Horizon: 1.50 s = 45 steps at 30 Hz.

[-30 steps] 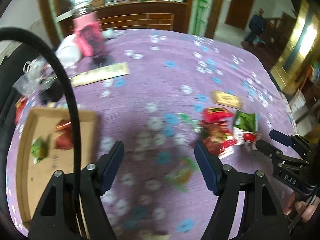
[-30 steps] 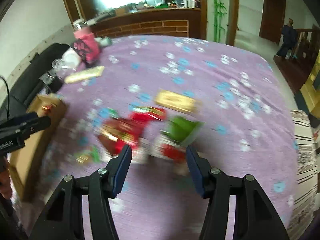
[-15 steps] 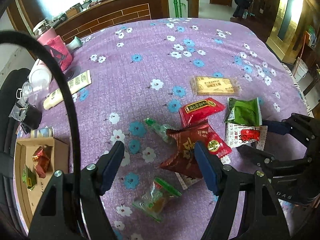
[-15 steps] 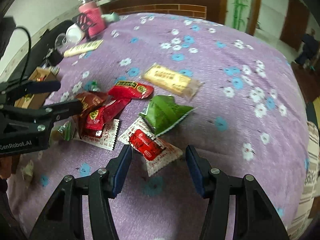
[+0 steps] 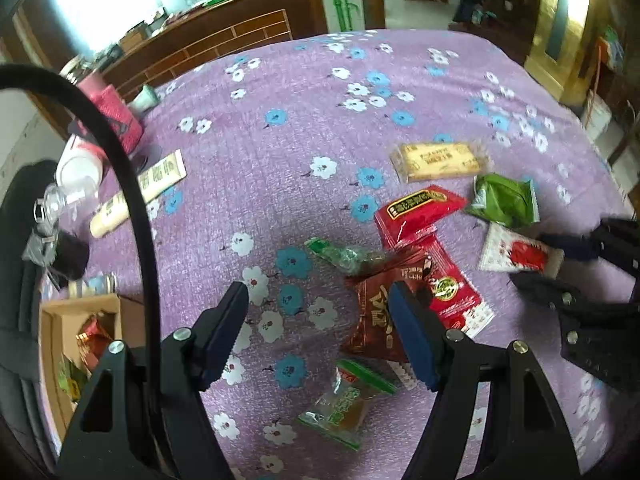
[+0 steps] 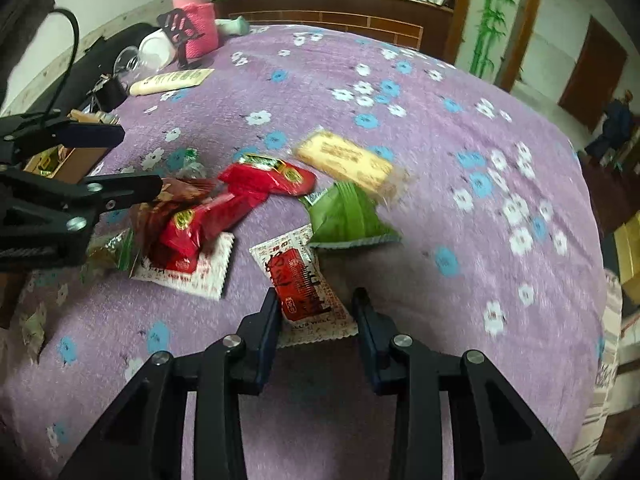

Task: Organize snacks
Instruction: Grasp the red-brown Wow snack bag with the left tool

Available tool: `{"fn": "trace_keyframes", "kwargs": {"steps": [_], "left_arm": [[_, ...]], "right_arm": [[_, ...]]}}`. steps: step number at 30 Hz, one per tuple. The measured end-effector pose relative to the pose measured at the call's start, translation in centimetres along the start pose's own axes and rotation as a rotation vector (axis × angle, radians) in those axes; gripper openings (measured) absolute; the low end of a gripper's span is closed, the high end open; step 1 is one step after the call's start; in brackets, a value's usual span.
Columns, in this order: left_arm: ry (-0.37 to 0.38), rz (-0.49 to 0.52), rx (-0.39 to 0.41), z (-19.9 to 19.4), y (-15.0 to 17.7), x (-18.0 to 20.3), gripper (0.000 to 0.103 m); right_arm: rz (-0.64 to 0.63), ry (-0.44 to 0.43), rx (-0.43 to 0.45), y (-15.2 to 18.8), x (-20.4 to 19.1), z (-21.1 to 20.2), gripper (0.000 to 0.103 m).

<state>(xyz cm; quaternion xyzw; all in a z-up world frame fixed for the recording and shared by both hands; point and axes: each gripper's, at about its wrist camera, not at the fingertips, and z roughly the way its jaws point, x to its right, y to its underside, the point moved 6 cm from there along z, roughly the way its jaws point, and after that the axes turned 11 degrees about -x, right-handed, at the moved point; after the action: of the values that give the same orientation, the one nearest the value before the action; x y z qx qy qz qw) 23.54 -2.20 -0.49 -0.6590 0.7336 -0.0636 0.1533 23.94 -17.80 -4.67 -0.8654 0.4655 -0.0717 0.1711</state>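
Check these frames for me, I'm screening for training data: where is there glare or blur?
Left wrist view: blown-out window glare top left, floral purple tablecloth sharp. Right wrist view: motion smear on the yellow biscuit packet and cloth at right.

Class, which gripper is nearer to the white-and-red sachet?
Right. The right gripper straddles the white-and-red sachet, jaws closing around it; the left gripper hovers over the dark red packet beside it.

- Cardboard box (image 5: 86,320): cut by left gripper's arm and cable; contents partly hidden.
- Dark-red packet (image 5: 374,316): partly behind a finger.
- Biscuit packet (image 6: 346,160): motion-blurred, print unreadable.
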Motion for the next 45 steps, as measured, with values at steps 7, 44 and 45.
{"fn": "trace_keyframes", "kwargs": {"steps": [7,44,45], "left_arm": [[-0.021,-0.048,-0.049,0.5,0.2,-1.2,0.073],[0.221,-0.155,-0.228,1.3,0.1,2.0,0.086],[0.202,-0.127,-0.227,1.2,0.1,2.5,0.086]], "right_arm": [[0.039,-0.025,0.004,1.9,1.0,-0.8,0.035],[0.106,-0.11,0.015,1.8,1.8,-1.0,0.036],[0.107,-0.112,0.016,1.8,1.8,-1.0,0.036]]}}
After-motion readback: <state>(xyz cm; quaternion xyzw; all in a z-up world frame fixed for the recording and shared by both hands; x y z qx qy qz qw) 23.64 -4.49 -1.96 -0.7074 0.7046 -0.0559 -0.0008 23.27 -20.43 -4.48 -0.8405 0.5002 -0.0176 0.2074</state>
